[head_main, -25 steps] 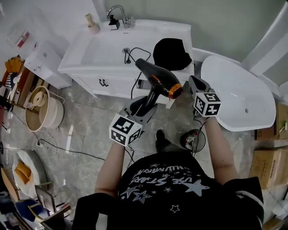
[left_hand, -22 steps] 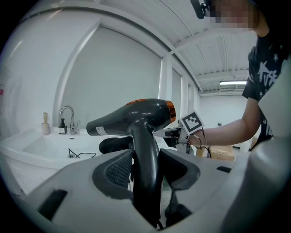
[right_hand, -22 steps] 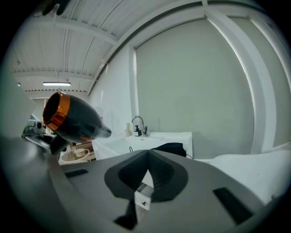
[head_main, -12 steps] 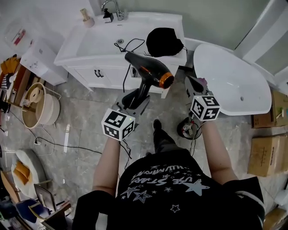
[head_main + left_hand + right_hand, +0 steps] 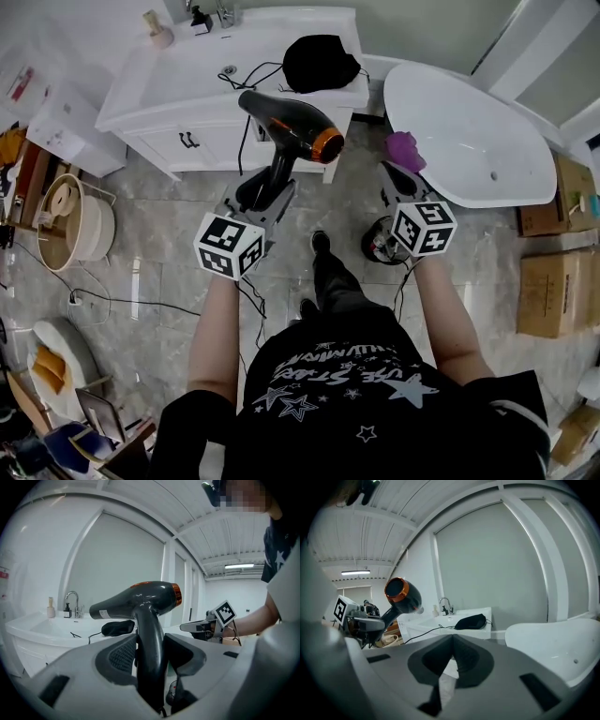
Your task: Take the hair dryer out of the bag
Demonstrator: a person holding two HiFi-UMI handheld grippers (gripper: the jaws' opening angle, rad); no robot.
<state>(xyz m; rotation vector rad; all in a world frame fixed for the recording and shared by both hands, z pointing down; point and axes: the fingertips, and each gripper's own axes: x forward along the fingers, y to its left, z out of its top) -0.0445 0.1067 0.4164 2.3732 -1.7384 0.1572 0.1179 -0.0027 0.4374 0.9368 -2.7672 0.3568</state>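
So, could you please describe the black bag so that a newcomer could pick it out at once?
Find the white vanity unit against the far wall in the head view. On the right end of its top, right of the basin, lies the black bag. It is the only dark, soft, slumped thing there; the small bottle stands at the other end.

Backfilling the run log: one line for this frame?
left claw: shut on dryer handle | right claw: shut, empty | dryer: out of bag, held upright | bag: on vanity
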